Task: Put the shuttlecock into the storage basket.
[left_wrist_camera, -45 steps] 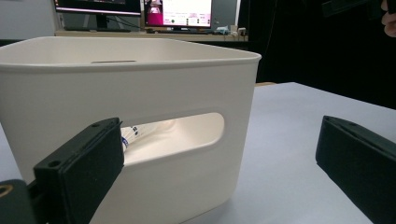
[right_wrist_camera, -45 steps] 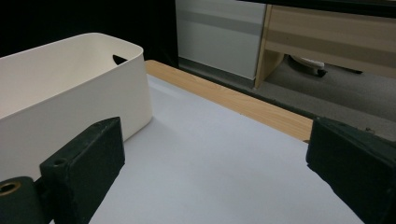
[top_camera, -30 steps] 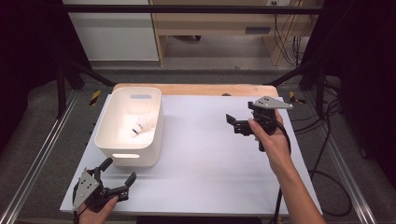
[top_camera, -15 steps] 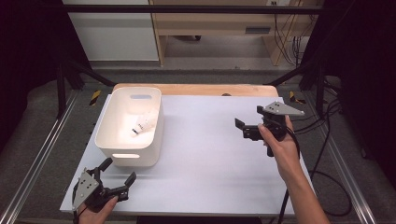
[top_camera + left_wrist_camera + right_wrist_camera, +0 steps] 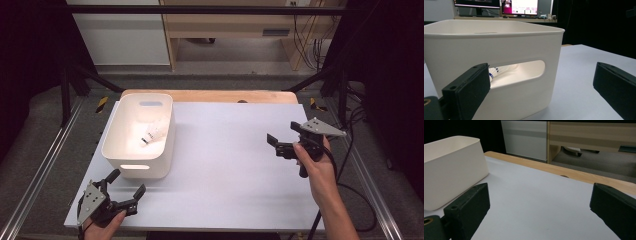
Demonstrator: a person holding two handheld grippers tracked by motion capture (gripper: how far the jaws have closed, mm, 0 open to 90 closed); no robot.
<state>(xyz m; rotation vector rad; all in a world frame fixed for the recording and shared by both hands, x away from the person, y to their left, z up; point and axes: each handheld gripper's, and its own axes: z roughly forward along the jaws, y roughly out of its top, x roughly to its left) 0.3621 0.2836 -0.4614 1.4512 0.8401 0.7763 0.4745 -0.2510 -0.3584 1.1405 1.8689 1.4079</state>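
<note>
White shuttlecock (image 5: 151, 134) lies in the plastic bin (image 5: 165, 150) on the counter (image 5: 225, 165), and our right gripper (image 5: 283, 143), spread empty, has pulled back toward us while the left gripper (image 5: 122, 192) waits spread, so the drop looks done.

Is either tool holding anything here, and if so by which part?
Nothing is held. The left tool and the right tool both stand open and empty; the shuttlecock lies inside the white bin.
</note>
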